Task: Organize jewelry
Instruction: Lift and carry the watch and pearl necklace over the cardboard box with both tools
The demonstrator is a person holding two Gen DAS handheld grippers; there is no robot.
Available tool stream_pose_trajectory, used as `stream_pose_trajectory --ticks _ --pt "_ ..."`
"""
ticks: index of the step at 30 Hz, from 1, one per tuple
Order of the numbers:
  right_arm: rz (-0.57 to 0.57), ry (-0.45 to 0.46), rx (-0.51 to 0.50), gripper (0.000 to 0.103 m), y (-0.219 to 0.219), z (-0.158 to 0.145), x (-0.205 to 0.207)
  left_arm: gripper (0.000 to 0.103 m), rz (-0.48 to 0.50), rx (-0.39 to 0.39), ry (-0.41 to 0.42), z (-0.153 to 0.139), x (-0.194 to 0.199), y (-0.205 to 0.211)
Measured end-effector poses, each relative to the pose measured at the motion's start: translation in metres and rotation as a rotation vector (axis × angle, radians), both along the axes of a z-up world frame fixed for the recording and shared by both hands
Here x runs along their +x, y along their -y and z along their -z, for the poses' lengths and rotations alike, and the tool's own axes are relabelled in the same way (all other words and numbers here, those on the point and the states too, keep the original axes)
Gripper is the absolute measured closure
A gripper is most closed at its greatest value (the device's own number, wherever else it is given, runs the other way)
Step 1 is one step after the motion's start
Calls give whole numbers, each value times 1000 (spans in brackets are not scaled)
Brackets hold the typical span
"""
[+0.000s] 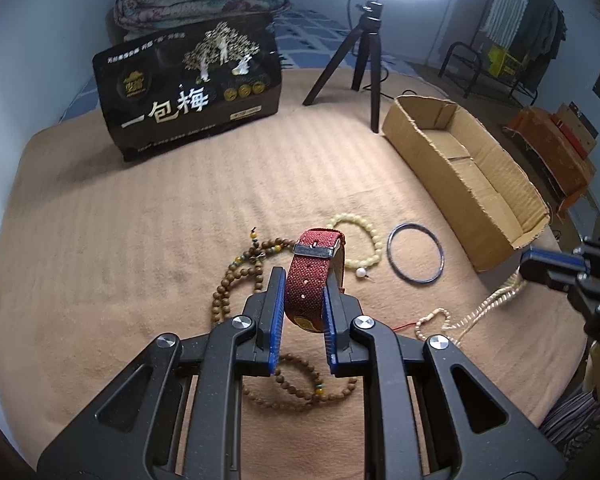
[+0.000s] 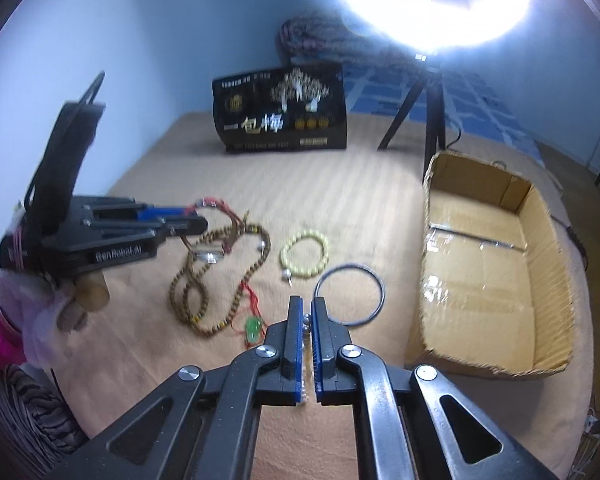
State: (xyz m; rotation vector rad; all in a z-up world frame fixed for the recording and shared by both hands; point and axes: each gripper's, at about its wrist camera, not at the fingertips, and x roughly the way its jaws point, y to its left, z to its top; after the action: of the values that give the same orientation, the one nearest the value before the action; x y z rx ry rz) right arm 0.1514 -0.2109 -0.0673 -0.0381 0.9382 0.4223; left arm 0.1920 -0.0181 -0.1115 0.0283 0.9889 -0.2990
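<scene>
Left gripper (image 1: 303, 280) clamps a woven red strap (image 1: 306, 280) above brown wooden beads (image 1: 236, 280). Right gripper (image 2: 307, 312) pinches a pale bead string (image 2: 307, 322). Beyond lie a yellow bracelet (image 2: 305, 254) and metal bangle (image 2: 350, 294) on ribbed tan cloth (image 2: 340, 200); a cardboard box (image 2: 488, 280) stands open at its right edge.

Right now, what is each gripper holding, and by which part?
Left gripper clamps the red fabric watch across its strap. Right gripper pinches a cream bead strand at one end.

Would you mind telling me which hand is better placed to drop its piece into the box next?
Right: its tongs, shut on a pale necklace, are beside the box; left tongs are farther.
</scene>
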Motion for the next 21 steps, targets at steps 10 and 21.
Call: stream_pose_trajectory --ticks 10,21 --pt "29 81 40 102 14 -36 -4 87 17 -22 29 -15 -3 13" --pt "124 228 130 102 52 -100 -3 87 57 -61 79 -41 -1 38"
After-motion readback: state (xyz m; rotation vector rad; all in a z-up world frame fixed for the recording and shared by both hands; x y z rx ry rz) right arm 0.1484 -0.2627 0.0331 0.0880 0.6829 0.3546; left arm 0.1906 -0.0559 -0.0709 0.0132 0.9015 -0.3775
